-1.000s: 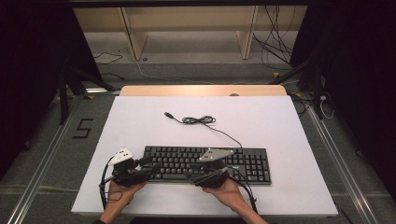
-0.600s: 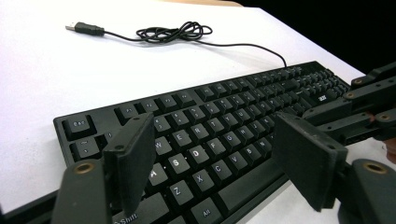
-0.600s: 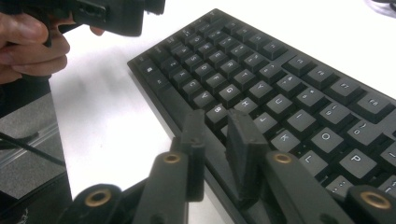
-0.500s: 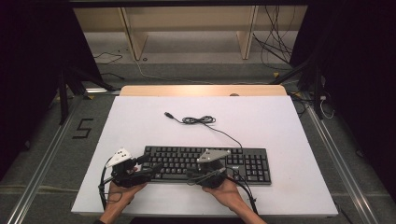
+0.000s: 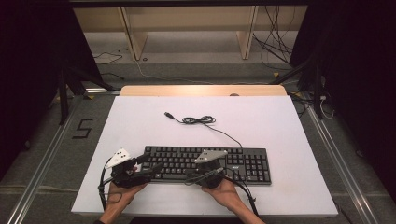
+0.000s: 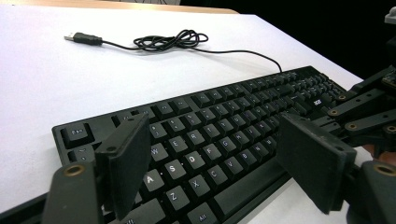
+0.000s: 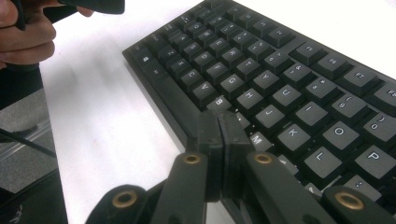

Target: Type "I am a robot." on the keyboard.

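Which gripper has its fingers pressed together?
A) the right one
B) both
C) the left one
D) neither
A: the right gripper has its fingers flat against each other over the keyboard, while the left gripper has its fingers spread wide apart.

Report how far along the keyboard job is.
Done: the keyboard lies flat on the table, its cable loose and unplugged. In hand: the right gripper, jaws shut, sits over the N key; the left gripper hovers open. What is left I can't tell.
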`<action>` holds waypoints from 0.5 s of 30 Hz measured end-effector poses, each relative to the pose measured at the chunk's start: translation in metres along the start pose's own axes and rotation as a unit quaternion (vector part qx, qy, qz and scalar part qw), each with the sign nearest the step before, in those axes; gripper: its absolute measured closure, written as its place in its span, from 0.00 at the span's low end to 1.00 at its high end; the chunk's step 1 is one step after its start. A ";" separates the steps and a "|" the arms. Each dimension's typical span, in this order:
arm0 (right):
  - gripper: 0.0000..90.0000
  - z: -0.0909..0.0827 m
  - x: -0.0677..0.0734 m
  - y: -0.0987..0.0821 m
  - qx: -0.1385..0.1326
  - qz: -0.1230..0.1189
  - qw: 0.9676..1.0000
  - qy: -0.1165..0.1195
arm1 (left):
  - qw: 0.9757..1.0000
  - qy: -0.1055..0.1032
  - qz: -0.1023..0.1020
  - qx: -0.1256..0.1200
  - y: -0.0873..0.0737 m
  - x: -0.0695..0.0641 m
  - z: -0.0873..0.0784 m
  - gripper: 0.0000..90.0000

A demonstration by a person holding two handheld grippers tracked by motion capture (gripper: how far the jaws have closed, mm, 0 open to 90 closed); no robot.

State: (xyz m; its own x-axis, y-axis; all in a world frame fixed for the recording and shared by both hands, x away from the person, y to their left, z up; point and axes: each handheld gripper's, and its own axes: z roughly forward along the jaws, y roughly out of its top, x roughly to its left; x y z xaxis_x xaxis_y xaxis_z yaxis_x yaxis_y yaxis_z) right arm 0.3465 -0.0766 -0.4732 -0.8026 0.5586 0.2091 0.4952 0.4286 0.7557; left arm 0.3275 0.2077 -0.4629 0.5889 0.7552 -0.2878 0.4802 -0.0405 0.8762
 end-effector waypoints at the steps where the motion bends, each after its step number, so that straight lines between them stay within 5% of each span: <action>1: 1.00 0.001 0.000 0.000 0.002 0.001 1.000 0.000 | 1.000 0.001 0.001 0.000 0.000 0.000 0.000 0.29; 15: 1.00 0.007 -0.001 -0.002 0.017 -0.002 1.000 -0.005 | 1.000 -0.003 0.005 0.001 0.000 -0.001 0.000 0.28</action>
State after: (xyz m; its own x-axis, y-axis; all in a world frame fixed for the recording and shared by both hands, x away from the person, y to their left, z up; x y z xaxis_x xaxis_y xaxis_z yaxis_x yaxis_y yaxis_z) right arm 0.3482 -0.0727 -0.4796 -0.8012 0.5640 0.1997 0.5029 0.4540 0.7355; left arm 0.3270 0.2070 -0.4627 0.5979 0.7507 -0.2812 0.4751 -0.0493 0.8786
